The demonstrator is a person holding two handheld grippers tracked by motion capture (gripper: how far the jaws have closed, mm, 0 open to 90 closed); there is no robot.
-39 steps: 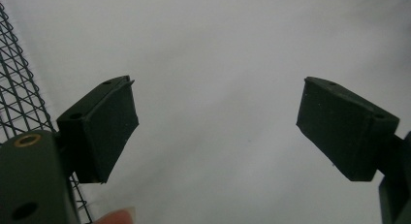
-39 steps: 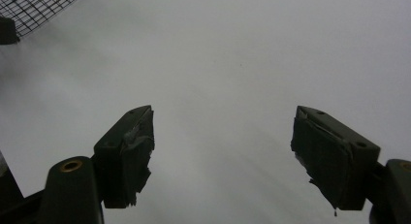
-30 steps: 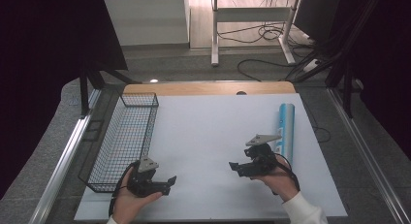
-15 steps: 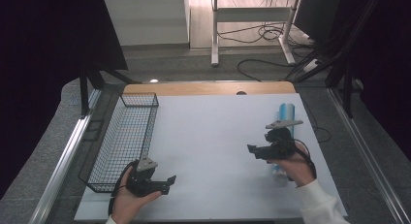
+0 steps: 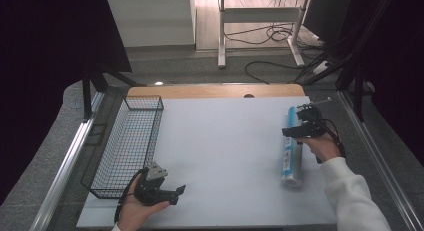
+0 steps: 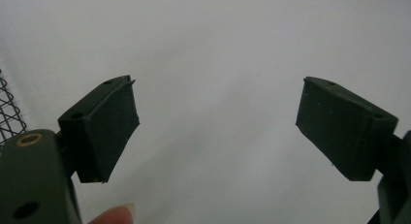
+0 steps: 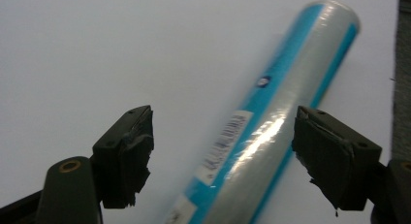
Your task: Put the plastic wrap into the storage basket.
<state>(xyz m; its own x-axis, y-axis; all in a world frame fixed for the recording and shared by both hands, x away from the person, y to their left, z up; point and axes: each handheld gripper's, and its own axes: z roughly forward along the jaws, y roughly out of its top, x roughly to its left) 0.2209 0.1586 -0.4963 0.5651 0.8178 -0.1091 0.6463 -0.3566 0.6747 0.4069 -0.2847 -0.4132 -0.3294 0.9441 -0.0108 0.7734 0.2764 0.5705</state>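
Right claw (image 5: 298, 127) hovers open over the blue roll (image 5: 291, 150) at the desk's (image 5: 225, 141) three o'clock, apparently lining up a grasp; left claw (image 5: 170, 192), also open, waits near the wire basket (image 5: 127, 146).

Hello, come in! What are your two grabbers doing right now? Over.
Left gripper open, low by the wire basket. Right gripper open, over the blue plastic-wrap roll, not gripping. Roll flat on the table. Nothing blocking.

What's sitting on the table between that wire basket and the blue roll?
Nothing: in the high view the white tabletop is bare between the wire basket on the left and the blue roll on the right.
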